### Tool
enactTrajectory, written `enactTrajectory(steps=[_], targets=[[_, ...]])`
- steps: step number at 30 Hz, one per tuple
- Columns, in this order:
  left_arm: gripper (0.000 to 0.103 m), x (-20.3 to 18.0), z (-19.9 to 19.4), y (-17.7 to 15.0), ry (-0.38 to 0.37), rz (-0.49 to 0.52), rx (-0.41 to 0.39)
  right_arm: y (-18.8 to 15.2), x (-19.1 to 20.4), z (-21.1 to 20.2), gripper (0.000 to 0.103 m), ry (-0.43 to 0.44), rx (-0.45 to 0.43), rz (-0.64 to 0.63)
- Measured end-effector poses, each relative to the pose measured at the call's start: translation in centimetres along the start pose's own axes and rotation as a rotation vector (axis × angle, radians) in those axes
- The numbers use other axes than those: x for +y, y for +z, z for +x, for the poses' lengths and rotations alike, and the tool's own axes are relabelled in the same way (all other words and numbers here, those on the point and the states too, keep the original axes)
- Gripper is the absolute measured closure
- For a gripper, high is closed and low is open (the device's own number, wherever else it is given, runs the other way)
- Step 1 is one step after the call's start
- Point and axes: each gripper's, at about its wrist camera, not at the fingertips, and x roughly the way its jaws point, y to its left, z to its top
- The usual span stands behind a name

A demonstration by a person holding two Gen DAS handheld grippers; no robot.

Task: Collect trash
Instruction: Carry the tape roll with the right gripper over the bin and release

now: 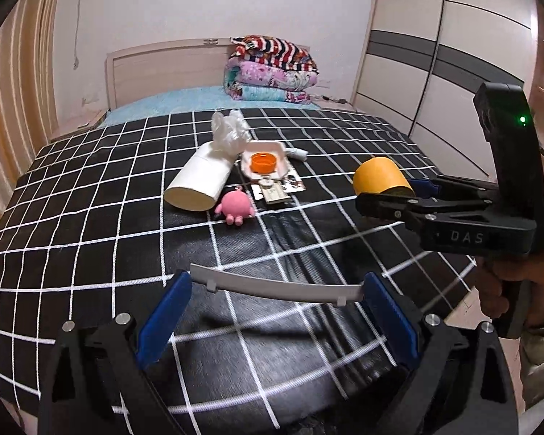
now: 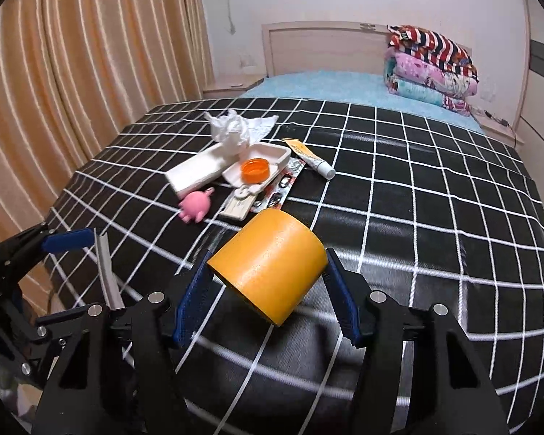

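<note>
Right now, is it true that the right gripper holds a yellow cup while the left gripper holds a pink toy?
Not quite. The right gripper does hold the yellow cup, but the left gripper holds a curved grey plastic strip, as the left wrist view shows. The pink toy lies loose on the checked bed cover, beside the white tube.

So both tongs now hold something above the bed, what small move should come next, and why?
Probably carry both away to a bin, none is in view. The right tongs grip the yellow roll, the left tongs the grey strip, both lifted clear of the checked cover.
</note>
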Motion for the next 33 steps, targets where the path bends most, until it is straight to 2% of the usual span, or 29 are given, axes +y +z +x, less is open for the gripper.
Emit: enactTrajectory(steps=[10,18,23,33], targets=[[0.01,-2.6,-3.9,-1.7,-0.044,0.066,-0.029,-2.4,2.0,-4.1,0.042,0.018,-0.026,-0.03],[0.01,-4.9,-6.4,-4.2,-0.091,0.151,-0.023,-5.0,3.5,-6.5,0.042,0.046,-0.02,-0.05],[0.01,-5.9,-6.6,-5.9,-0.122,0.19,0.002,-6.7,4.5,-7.4,0.042,0.075,-0.001,-0.064],[0.01,-7.0,-4.3,-9.4,-0.164,0.248,0.086,-10.1,5.3,-7.0,0.042,0.157,0.054,-0.046]])
